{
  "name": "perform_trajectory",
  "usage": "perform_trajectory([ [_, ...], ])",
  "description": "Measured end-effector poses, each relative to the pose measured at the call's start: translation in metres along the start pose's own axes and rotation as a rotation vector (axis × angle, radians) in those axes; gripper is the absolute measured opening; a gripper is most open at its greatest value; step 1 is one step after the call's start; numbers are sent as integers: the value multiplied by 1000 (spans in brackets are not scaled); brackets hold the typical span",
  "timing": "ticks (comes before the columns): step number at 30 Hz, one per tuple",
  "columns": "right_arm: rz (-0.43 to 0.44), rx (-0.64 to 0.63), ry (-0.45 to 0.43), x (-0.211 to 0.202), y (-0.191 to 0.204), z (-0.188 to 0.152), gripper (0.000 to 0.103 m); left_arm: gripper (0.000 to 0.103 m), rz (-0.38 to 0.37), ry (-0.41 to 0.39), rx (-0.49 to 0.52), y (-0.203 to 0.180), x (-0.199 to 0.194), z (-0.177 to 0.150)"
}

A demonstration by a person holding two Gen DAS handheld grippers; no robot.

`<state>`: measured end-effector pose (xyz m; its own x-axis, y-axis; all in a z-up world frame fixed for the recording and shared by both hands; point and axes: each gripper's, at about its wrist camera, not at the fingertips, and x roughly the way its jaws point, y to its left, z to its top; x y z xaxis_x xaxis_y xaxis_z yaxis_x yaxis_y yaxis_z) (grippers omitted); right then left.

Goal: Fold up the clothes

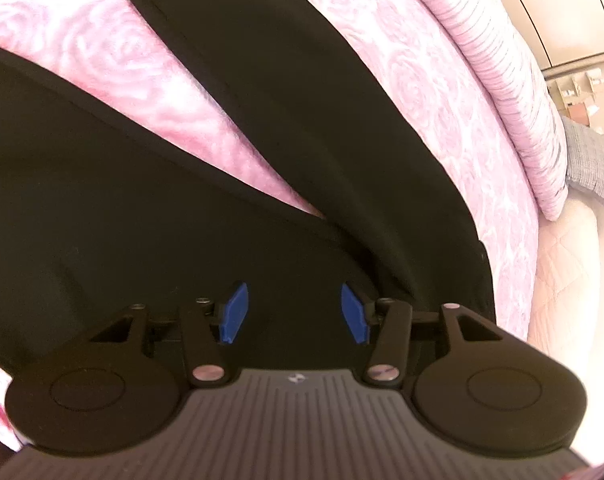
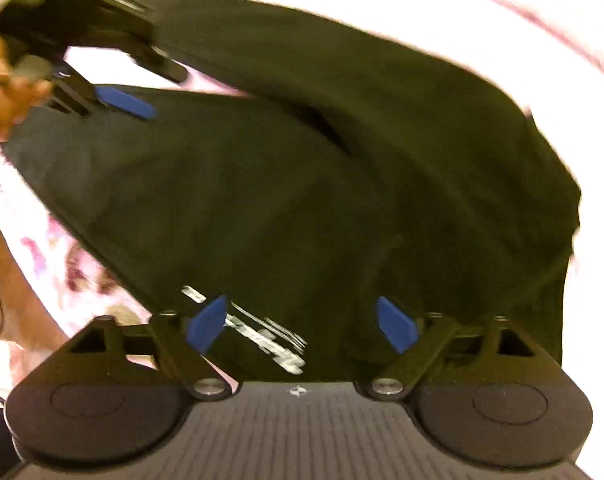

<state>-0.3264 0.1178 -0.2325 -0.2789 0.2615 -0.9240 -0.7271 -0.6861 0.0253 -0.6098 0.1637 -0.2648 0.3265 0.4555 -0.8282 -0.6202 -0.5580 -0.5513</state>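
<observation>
One pair of black trousers point(image 1: 102, 184) lies spread on one bed point(image 1: 558, 288), over one pink rose-patterned blanket point(image 1: 422, 80); its two legs fork apart with a wedge of blanket showing between them. One folded striped pink quilt point(image 1: 514, 92) runs along the blanket's far edge, and one grey pillow point(image 1: 594, 172) sits past its end. Two grippers are at work. The left gripper point(image 1: 295, 312) tilts down over the trousers near where the legs meet, its two blue pads point(image 1: 233, 314) partly apart with nothing pinched between them. The right gripper point(image 2: 302, 322) points steeply down over the trousers' near end, where one white printed label point(image 2: 262, 330) shows, its two pads spread wide and gripping nothing; this view is blurred. In the right wrist view the left gripper shows at upper left, with one bare hand point(image 2: 6, 88) wrapped around its handle.
</observation>
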Motion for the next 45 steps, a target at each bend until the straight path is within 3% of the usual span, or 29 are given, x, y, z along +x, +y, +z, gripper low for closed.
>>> perform_trajectory([
  [3,-69,26,-83,-13,-23,4,88,48,-8,-23,-15,-13,7,-9],
  [6,-7,342,-151,-34,-105,-9,88,48,-16,-46,-29,-26,13,-17],
  [9,83,658,-192,-48,-201,-47,88,49,-18,-59,-48,-55,32,-38],
  [10,92,740,-175,-47,-230,-59,88,49,-19,-59,-55,-67,40,-47],
  [13,143,1019,-68,-28,-319,-97,71,50,-62,-57,-91,-112,72,-74],
  [16,307,1274,-26,-10,-396,-127,59,54,-121,-61,-130,-155,100,-96],
  [18,396,1344,-8,0,-431,-132,59,58,-160,-75,-148,-181,119,-103],
  [23,430,1316,19,21,-460,-110,63,59,-86,-69,-50,-232,172,-103],
  [25,447,1302,29,28,-466,-107,63,52,-50,-80,-22,-238,189,-101],
  [26,468,1303,35,33,-466,-106,63,31,-52,-92,-20,-240,194,-100],
  [27,490,1303,40,38,-466,-106,63,1,-73,-120,-30,-239,191,-101],
  [29,528,1294,53,48,-469,-103,63,4,-125,-216,-56,-237,173,-106],
  [31,552,1276,60,55,-465,-99,62,5,-135,-363,-61,-232,141,-117],
  [34,587,1260,56,66,-460,-91,59,10,-28,-550,-123,-213,96,-139],
  [36,608,1247,56,72,-457,-87,54,17,82,-612,-205,-188,76,-153],
  [39,677,1253,43,81,-452,-81,48,17,243,-602,-337,-146,59,-171],
  [42,773,1326,16,95,-452,-82,46,25,272,-574,-414,-115,30,-194],
  [45,910,1394,-4,121,-448,-79,45,29,273,-542,-428,-111,26,-202],
])
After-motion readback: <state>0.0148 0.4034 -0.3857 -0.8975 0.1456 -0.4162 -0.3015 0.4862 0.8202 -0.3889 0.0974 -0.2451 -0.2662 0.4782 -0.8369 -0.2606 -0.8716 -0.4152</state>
